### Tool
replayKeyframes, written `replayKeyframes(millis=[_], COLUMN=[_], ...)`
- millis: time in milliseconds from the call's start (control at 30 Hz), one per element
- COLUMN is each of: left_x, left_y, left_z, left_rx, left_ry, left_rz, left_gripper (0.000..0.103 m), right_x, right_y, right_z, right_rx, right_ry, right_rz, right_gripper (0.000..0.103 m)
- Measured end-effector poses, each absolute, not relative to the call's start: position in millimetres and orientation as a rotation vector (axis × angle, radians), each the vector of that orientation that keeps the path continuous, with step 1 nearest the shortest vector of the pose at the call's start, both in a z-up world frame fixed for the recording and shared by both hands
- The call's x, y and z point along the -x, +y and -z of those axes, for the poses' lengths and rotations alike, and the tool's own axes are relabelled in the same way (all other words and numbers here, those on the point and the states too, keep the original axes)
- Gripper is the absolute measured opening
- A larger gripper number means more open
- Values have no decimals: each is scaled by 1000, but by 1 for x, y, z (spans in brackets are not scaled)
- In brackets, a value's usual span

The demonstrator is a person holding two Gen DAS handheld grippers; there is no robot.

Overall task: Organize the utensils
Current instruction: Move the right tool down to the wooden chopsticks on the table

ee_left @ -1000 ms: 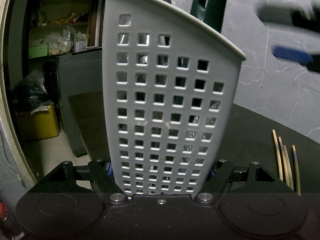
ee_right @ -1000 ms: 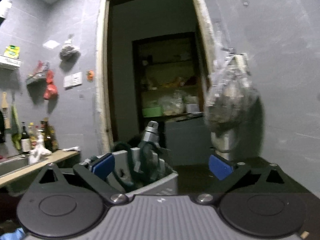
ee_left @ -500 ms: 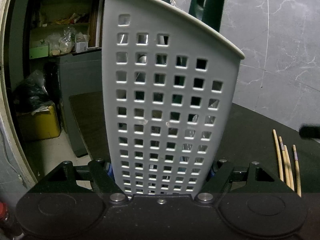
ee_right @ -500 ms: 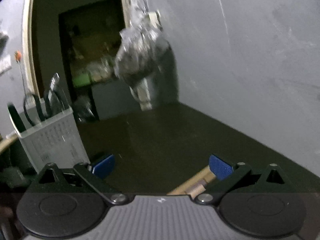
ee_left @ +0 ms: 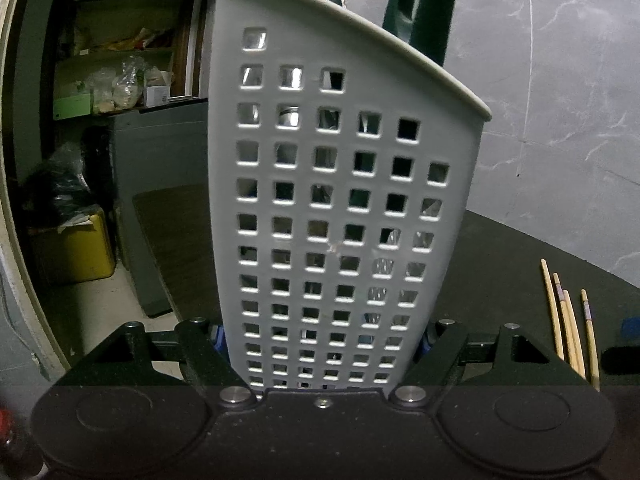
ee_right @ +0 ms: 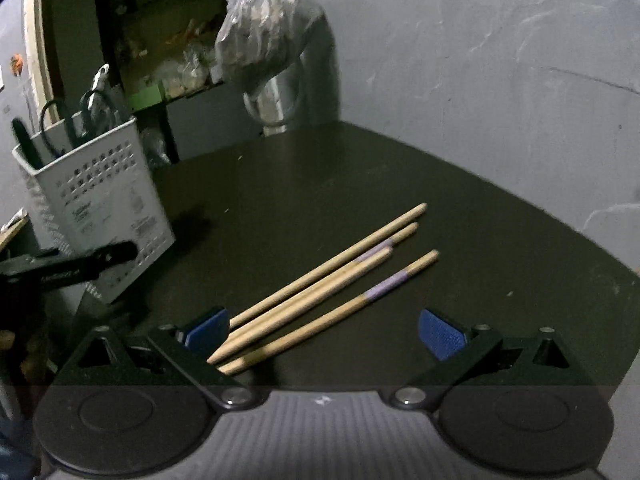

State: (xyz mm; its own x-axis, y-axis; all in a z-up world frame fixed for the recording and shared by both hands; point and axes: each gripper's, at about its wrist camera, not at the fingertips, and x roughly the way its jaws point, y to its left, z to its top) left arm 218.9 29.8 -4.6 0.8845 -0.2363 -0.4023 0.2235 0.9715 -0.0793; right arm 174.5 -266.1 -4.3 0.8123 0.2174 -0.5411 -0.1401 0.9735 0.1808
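Observation:
A white perforated utensil holder point(ee_left: 340, 208) stands on the dark table, and my left gripper point(ee_left: 322, 340) is shut on its lower sides. Dark green handles point(ee_left: 420, 12) stick out of its top. In the right wrist view the same holder point(ee_right: 100, 208) stands at the left, with metal tools point(ee_right: 98, 92) in it. Several wooden chopsticks point(ee_right: 320, 284) lie loose on the table, some with a purple band. My right gripper point(ee_right: 324, 332) is open just above their near ends, with the ends between its blue pads and nothing gripped. The left wrist view shows the chopsticks point(ee_left: 568, 328) at the right.
A crumpled plastic bag point(ee_right: 264, 20) hangs over a metal pot point(ee_right: 280, 96) at the table's far edge. A grey wall point(ee_right: 480, 80) bounds the table at the back right. Beyond a doorway are shelves and a yellow container point(ee_left: 72, 248) on the floor.
My right gripper has swung down from facing the doorway to the table, and the chopsticks now lie between its pads. The left gripper and holder have kept still.

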Motion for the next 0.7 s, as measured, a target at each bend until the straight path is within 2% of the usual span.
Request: replayKeyframes(millis=[400, 533, 700], left_x=[-219, -218, -218], left_y=[40, 41, 43], left_z=[10, 13, 14], left_rx=[58, 61, 64], left_ry=[405, 399, 399], left_rz=[251, 253, 258], left_gripper=[78, 78, 78], right_x=[-169, -169, -174], right_y=[-228, -238, -254], right_z=[7, 9, 11], right_rx=[-33, -91, -151], right_ry=[600, 586, 583], right_rz=[-197, -167, -112], right_gripper=[103, 102, 95])
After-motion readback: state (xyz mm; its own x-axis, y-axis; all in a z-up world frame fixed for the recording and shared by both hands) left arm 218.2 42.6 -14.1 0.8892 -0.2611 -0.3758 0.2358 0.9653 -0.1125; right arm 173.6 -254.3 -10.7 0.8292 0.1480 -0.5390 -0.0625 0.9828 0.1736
